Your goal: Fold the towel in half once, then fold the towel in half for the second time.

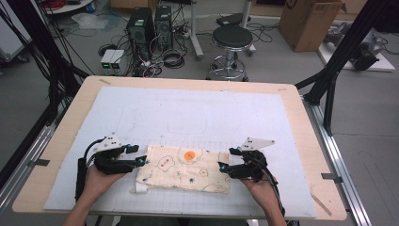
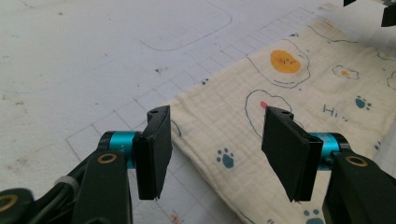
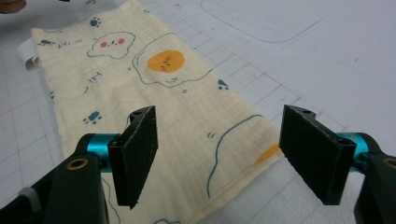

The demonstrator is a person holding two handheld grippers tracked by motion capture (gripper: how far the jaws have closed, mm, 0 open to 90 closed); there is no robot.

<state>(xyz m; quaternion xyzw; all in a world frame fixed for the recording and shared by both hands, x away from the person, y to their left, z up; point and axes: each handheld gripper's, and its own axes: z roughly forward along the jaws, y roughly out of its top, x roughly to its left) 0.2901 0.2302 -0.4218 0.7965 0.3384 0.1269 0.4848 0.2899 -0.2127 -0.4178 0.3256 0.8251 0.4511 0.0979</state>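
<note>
The cloth [image 1: 182,168] lies folded into a flat strip on the mat [image 1: 188,113]. My left gripper [image 1: 139,156] and right gripper [image 1: 225,165] stand spread at its left and right ends, pinching nothing. Any further fold remains undone.

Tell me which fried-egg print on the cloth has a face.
The big egg mid-cloth: its orange yolk bears eyes and pink cheeks; the small eggs' yolks are plain.

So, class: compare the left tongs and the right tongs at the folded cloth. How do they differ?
The left tongs sit at the cloth's left end, the right tongs at its right end. Seen from above, the left tongs reach that end's far corner, while the right tongs face the middle of theirs. Both are open, jaws apart above the fabric, gripping nothing.
</note>
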